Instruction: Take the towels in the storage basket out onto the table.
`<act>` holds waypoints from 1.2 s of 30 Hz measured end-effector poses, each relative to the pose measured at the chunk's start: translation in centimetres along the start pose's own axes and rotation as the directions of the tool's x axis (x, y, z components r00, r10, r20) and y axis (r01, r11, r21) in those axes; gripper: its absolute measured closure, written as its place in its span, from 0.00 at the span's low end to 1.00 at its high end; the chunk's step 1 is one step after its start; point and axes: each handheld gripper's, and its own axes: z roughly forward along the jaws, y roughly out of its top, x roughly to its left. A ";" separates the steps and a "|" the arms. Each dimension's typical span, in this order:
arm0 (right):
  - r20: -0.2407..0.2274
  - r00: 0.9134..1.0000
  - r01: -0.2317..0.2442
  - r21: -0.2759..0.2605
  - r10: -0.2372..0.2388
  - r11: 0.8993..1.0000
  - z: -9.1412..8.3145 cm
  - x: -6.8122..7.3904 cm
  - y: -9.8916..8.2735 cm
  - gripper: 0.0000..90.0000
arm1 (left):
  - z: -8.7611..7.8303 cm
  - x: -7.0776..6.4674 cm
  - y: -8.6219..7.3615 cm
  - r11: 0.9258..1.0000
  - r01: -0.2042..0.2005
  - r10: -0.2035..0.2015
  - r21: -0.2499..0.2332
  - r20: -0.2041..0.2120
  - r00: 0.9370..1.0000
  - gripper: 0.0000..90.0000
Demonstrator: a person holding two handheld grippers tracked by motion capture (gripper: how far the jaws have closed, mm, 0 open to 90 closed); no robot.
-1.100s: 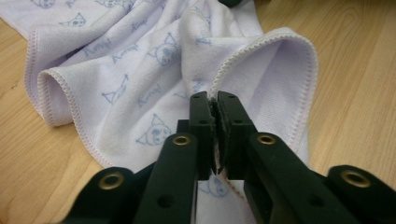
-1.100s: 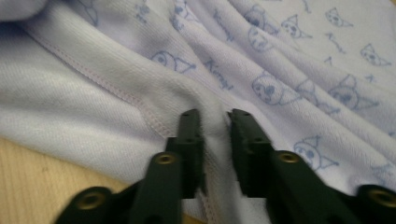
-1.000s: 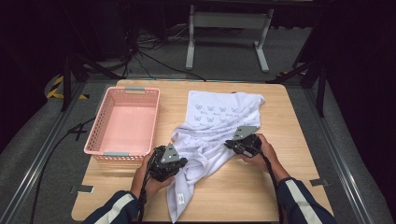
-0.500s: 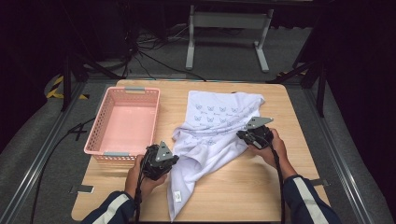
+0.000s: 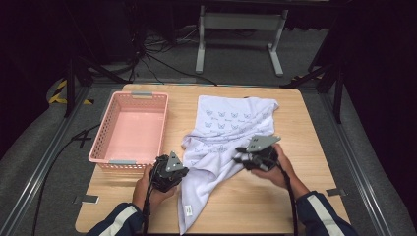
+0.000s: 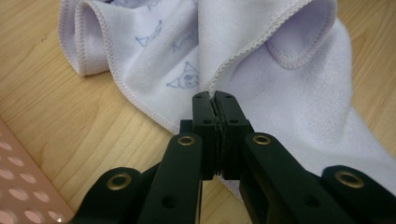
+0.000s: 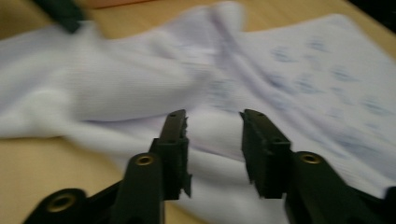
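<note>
Right gripper [image 5: 244, 156] jaws have just been opening, spread with nothing pinched over the towel [image 5: 227, 129], which lies rumpled on the desk [image 5: 305, 123] right of the pink basket [image 5: 107, 132]; left gripper [image 5: 173, 173] pressed together on the towel's hem, so likely a regrip.
</note>
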 end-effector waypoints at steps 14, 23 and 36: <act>0.030 1.000 0.000 0.073 -0.003 0.997 5.4 4.2 0.3 0.73 | -0.6 -0.8 0.3 0.998 -0.025 0.027 -0.061 0.043 0.999 0.97; 0.016 0.998 0.066 0.065 -0.067 0.996 -2.0 3.5 -0.8 0.97 | -0.4 -1.8 1.3 0.995 -0.051 0.059 -0.089 0.092 0.994 0.92; -0.140 0.977 0.182 0.170 -0.159 0.969 -11.2 11.7 -5.8 0.95 | 1.4 -4.8 2.6 0.977 -0.215 0.210 -0.007 0.236 0.949 0.90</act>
